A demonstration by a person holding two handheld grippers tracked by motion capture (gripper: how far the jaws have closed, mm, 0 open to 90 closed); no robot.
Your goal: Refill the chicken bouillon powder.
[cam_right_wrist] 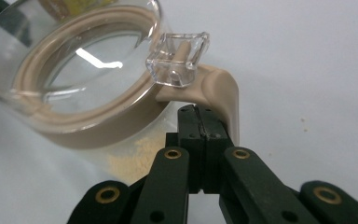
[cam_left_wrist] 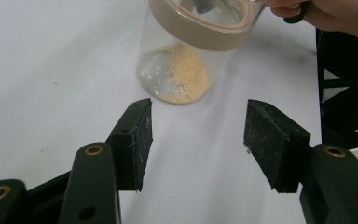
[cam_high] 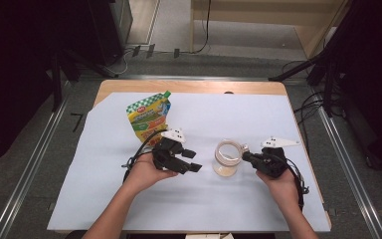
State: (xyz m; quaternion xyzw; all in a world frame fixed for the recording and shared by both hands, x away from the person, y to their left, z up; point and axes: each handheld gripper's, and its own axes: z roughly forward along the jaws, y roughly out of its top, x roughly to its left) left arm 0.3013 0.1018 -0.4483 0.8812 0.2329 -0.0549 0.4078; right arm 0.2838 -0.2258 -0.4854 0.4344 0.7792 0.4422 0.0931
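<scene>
On the table a white sheet covers most of the wood. A clear jar with a beige ring at its lid stands near the middle of the sheet, between the two grippers. At its bottom lies a little pale yellow powder or grain.

The right gripper is at the right side of the jar. In the right gripper view its two black jaws are pressed together just under the beige latch of the lid, which has a clear plastic clip on top. I cannot tell if they pinch anything.

The left gripper is just left of the jar, jaws wide apart and holding nothing.

Behind the left gripper stands a yellow and green pouch with a green cap. Its writing is too small to read
</scene>
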